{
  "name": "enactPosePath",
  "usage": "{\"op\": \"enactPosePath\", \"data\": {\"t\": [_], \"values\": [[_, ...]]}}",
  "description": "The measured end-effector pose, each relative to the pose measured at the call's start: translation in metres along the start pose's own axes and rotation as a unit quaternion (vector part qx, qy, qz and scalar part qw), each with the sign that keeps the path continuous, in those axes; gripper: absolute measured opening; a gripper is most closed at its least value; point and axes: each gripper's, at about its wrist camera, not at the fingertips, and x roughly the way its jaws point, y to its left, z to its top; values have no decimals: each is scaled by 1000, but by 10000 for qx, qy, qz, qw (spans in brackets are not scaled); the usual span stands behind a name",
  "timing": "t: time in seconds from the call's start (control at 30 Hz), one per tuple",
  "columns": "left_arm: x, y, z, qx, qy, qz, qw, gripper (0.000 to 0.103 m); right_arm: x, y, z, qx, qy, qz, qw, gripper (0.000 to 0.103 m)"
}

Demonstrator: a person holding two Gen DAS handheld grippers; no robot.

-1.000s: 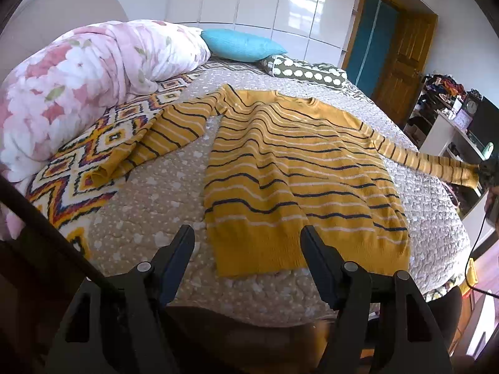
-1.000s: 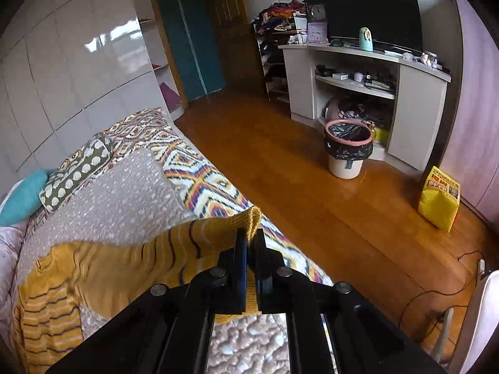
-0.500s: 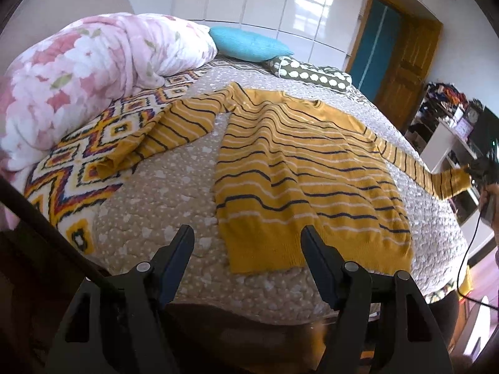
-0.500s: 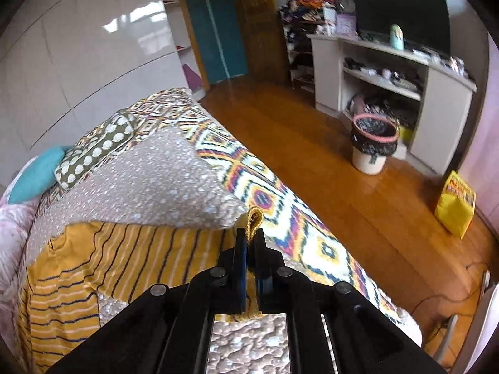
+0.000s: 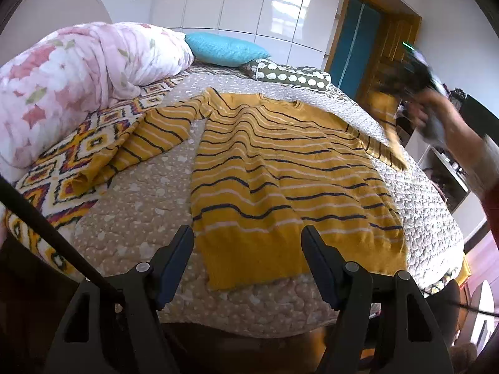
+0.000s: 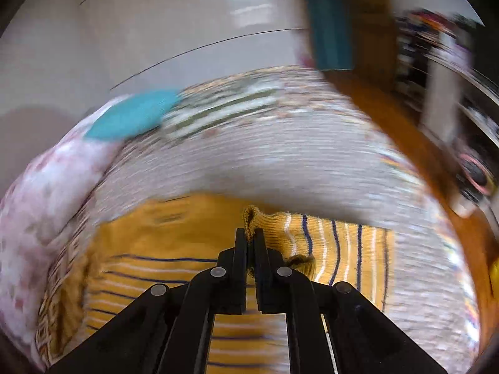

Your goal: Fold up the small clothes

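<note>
A mustard sweater (image 5: 280,168) with dark and white stripes lies flat on the bed, hem toward me. Its left sleeve (image 5: 137,143) is spread out to the left. My left gripper (image 5: 248,249) is open and empty, hovering just in front of the hem. My right gripper (image 6: 248,237) is shut on the cuff of the right sleeve (image 6: 252,215) and holds it lifted above the sweater body; the striped sleeve (image 6: 336,249) trails to the right. In the left wrist view the right gripper (image 5: 405,78) is a blur at the upper right with the sleeve (image 5: 386,137) hanging from it.
A pink floral duvet (image 5: 68,78), a turquoise pillow (image 5: 224,48) and a spotted bolster (image 5: 290,73) lie at the head of the bed. The beige quilt (image 5: 131,205) covers the bed. A wooden door (image 5: 389,53) and shelves stand to the right.
My right gripper has swung the sleeve cuff up and inward from the bed's right edge to above the sweater body. My left gripper has moved slightly closer to the hem.
</note>
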Motion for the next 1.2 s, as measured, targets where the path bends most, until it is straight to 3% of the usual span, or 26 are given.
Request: {"op": "enactPosePath", "data": {"t": [0.23,0.37,0.43,0.47,0.5,0.57,0.77,0.87,0.93,1.1,1.17,1.2], "values": [[9,37,-5,-323,33,82,9994,70,84,220,-21,-1286,411,729,9882,4],[10,57,-9,-539,70,159,9984,70,142,290,-60,-1820,1191,833,9725,9],[9,65,-10,-639,71,207,9977,70,146,298,-70,-1908,1259,1017,9682,11],[9,69,-11,-680,67,236,9974,71,142,298,-71,-1904,1222,1121,9676,18],[9,72,-11,-716,64,262,9971,73,134,292,-71,-1894,1133,1178,9682,30],[11,77,-11,-799,57,298,9963,73,113,274,-66,-1875,877,1094,9722,43],[10,97,-3,-1089,10,470,9929,74,62,190,-62,-1636,715,989,9790,47],[10,118,13,-1081,-96,916,9899,75,37,138,-83,-1378,820,1041,9816,48],[17,135,29,-1046,-153,1215,9869,84,20,100,-100,-1085,878,1101,9841,48],[69,167,72,-510,222,1935,9795,85,-10,27,-135,-486,852,1162,9884,53],[94,169,83,-116,431,1978,9792,85,-14,2,-149,-265,919,1148,9888,53],[109,169,88,108,589,1873,9805,78,-15,-5,-153,-209,931,1133,9890,53]]}}
